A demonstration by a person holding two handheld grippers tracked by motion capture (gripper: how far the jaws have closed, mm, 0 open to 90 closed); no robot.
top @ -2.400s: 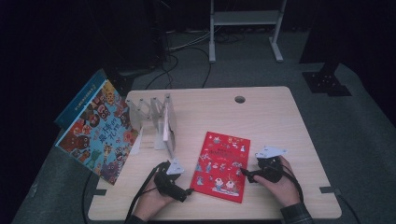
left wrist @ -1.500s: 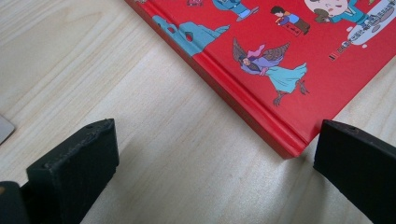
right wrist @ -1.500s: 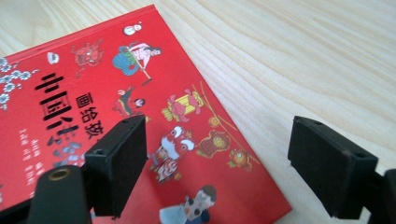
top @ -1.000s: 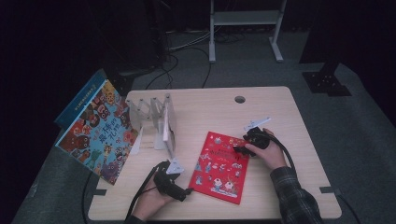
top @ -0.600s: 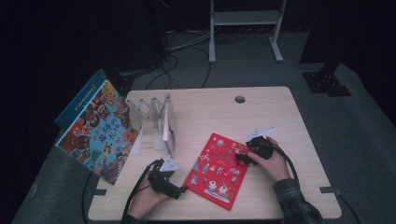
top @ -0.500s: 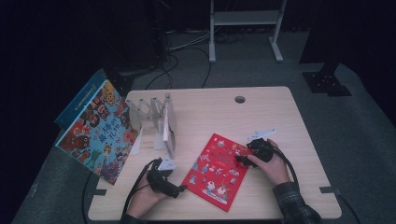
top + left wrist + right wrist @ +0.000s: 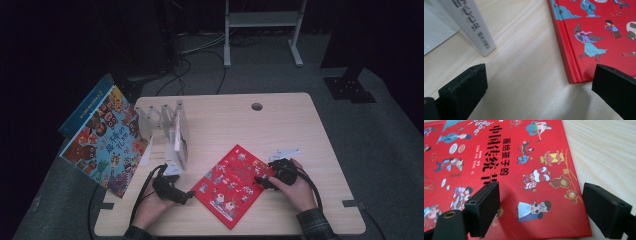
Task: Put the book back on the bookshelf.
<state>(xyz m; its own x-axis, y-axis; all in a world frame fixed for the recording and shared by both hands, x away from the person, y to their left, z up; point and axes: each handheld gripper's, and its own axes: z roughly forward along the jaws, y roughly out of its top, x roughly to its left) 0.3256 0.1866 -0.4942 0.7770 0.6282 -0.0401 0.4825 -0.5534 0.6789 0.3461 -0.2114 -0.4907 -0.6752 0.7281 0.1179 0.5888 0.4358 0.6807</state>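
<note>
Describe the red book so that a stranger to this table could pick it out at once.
Start at the pale wooden table and look at its near edge, between the person's two hands. There a red book lies flat, turned cornerwise. Unlike the white book standing upright in the rack and the blue book leaning off the table's left side, it is bright red with small cartoon figures.

Flat red hardcover picture book point(image 7: 599, 32) cut off by top and right edges in left gripper view; white upright book point(image 7: 471, 27) cropped at top there.
</note>
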